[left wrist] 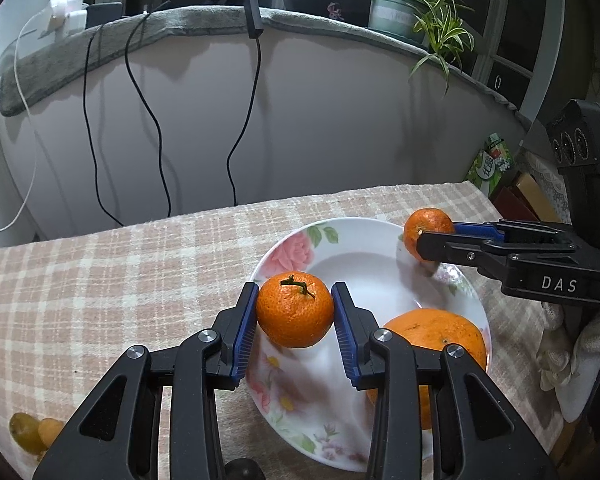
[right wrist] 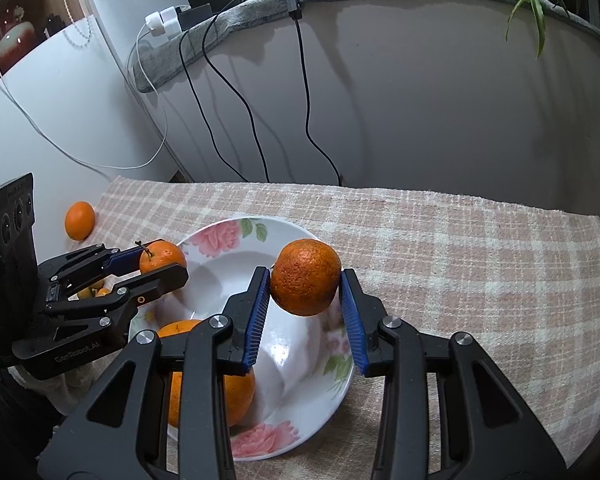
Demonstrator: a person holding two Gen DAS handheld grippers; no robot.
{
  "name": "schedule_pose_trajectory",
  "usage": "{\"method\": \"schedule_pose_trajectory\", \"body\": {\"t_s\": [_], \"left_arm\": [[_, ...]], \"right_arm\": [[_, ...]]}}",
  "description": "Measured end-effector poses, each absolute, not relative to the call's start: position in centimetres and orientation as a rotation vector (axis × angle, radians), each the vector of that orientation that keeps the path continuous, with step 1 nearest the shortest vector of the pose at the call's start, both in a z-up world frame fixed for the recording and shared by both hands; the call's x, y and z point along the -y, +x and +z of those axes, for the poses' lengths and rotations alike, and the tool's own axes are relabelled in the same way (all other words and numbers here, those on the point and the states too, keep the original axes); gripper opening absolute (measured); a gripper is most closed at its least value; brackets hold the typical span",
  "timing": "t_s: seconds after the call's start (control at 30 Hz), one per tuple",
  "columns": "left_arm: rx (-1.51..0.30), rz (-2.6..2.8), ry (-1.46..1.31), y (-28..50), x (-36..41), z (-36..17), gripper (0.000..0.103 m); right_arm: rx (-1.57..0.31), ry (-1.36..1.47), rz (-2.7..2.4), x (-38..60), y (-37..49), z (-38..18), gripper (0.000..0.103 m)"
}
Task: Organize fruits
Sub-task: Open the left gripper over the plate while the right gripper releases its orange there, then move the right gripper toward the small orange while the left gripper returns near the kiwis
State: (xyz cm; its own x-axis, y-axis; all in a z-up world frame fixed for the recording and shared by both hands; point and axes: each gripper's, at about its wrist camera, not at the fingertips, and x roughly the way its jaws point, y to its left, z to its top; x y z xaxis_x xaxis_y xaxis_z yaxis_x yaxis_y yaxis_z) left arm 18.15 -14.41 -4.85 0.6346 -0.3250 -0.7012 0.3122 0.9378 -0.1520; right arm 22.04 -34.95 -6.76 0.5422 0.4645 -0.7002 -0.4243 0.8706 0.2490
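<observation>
A white floral plate (left wrist: 364, 256) (right wrist: 224, 236) sits on the checked tablecloth. A large orange (left wrist: 436, 332) (right wrist: 236, 396) lies in it. My left gripper (left wrist: 295, 312) (right wrist: 156, 266) is shut on a stemmed tangerine (left wrist: 295, 310) (right wrist: 162, 260) and holds it over the plate's left rim. My right gripper (right wrist: 305, 284) (left wrist: 428, 236) is shut on a darker tangerine (right wrist: 306, 282) (left wrist: 426, 228) and holds it over the plate's far right rim.
Another tangerine (right wrist: 79, 220) lies at the table's far left edge. Small yellow fruits (left wrist: 30, 432) lie at the near left. Cables (left wrist: 156, 120) hang down the wall behind. A potted plant (left wrist: 404, 8) stands on the ledge. Boxes (left wrist: 492, 164) stand beyond the right edge.
</observation>
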Motion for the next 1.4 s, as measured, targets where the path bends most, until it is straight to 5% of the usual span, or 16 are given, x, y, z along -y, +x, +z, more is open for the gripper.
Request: {"method": "schedule_pose_trajectory", "body": {"t_s": [0.13, 0.23, 0.3, 0.33, 0.83, 1.13, 1.4], "left_arm": [[-0.804, -0.359, -0.028, 18.2, 14.2, -4.8, 0.036], [-0.797, -0.366, -0.034, 18.0, 14.0, -4.6, 0.051], [-0.788, -0.367, -0.033, 17.8, 14.1, -4.4, 0.052], [-0.786, -0.367, -0.032, 17.8, 14.0, -4.3, 0.052], [-0.751, -0.358, -0.06, 16.4, 12.5, -2.9, 0.053], [-0.718, -0.344, -0.075, 14.2, 10.5, -1.8, 0.074], [-0.705, -0.287, -0.075, 11.7, 6.7, -1.7, 0.075]], "right_arm": [[-0.845, 0.041, 0.525, 34.8, 22.0, -6.7, 0.037], [-0.846, 0.037, 0.516, 34.8, 21.9, -6.7, 0.041], [-0.826, 0.037, 0.509, 34.8, 21.7, -6.5, 0.068], [-0.809, 0.035, 0.507, 34.8, 21.5, -6.2, 0.072], [-0.772, 0.005, 0.513, 34.1, 19.5, -4.3, 0.08], [-0.743, -0.022, 0.502, 33.3, 17.2, -3.1, 0.09], [-0.706, -0.044, 0.552, 31.4, 14.1, -2.1, 0.099]]}}
